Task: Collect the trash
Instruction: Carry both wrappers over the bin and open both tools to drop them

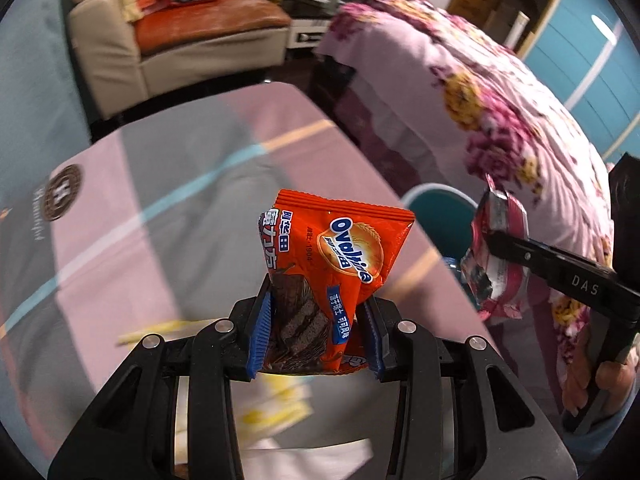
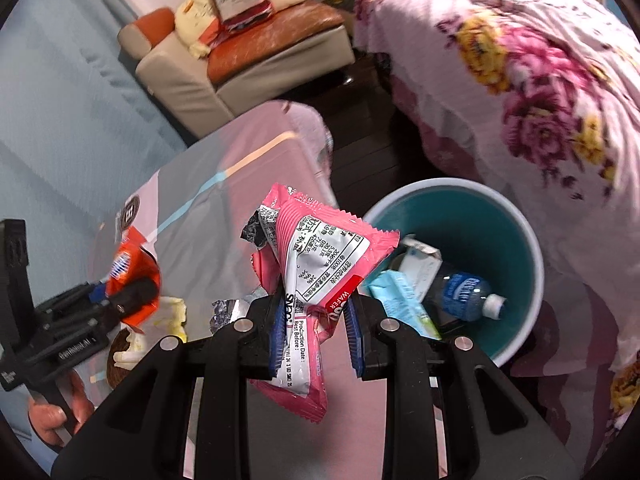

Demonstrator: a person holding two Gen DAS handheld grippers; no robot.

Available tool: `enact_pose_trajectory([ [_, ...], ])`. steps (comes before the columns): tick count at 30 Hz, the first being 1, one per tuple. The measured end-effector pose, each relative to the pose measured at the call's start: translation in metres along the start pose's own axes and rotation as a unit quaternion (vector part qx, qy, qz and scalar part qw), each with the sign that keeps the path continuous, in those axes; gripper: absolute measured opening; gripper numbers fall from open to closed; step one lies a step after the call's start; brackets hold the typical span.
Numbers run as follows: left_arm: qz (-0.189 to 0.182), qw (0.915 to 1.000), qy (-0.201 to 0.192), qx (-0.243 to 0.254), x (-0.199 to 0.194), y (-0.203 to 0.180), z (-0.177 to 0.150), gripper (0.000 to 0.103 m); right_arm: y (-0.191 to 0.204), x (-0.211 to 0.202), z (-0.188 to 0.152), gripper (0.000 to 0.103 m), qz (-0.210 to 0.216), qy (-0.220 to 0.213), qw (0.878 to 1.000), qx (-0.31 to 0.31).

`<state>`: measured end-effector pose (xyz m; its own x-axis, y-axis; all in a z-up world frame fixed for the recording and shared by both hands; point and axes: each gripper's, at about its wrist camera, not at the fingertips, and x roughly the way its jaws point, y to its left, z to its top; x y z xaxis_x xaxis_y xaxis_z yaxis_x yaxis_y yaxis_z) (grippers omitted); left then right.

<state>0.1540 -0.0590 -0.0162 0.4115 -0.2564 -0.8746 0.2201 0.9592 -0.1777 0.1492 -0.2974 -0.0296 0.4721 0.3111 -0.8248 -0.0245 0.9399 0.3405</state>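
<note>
My left gripper [image 1: 316, 320] is shut on an orange Ovaltine wrapper [image 1: 332, 264] and holds it above the table [image 1: 160, 184]. It also shows in the right wrist view [image 2: 120, 300] at the left with the orange wrapper [image 2: 134, 272]. My right gripper [image 2: 314, 324] is shut on a pink wafer wrapper [image 2: 320, 264], held near the table's right edge, left of a teal trash bin [image 2: 500, 220]. In the left wrist view the right gripper [image 1: 500, 236] holds the pink wrapper [image 1: 496, 276] beside the bin [image 1: 444, 216].
The bin holds a blue-labelled bottle [image 2: 464, 292], a light blue packet [image 2: 400, 300] and a carton. Yellow-white scraps [image 2: 172, 312] and a foil piece [image 2: 224, 312] lie on the table. A floral-covered bed [image 2: 540, 80] stands right, a sofa [image 2: 240, 52] behind.
</note>
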Motion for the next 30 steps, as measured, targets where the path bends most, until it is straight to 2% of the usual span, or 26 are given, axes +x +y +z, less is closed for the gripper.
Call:
enact_pose_trajectory([
  [6, -0.012, 0.9991, 0.005, 0.040, 0.016, -0.060, 0.010, 0.040, -0.050, -0.027, 0.001, 0.024, -0.005, -0.030, 0.999, 0.039],
  [14, -0.022, 0.9969, 0.022, 0.073, 0.044, -0.117, 0.019, 0.040, -0.099, -0.044, -0.002, 0.024, -0.020, -0.044, 0.997, 0.067],
  [21, -0.026, 0.9938, 0.045, 0.099, 0.072, -0.151, 0.023, 0.040, -0.134, -0.047, -0.004, 0.024, -0.030, -0.046, 0.994, 0.090],
  [30, -0.035, 0.9920, 0.063, 0.103, 0.097, -0.166, 0.029, 0.041, -0.151, -0.044, 0.001, 0.025, -0.040, -0.043, 0.993, 0.101],
])
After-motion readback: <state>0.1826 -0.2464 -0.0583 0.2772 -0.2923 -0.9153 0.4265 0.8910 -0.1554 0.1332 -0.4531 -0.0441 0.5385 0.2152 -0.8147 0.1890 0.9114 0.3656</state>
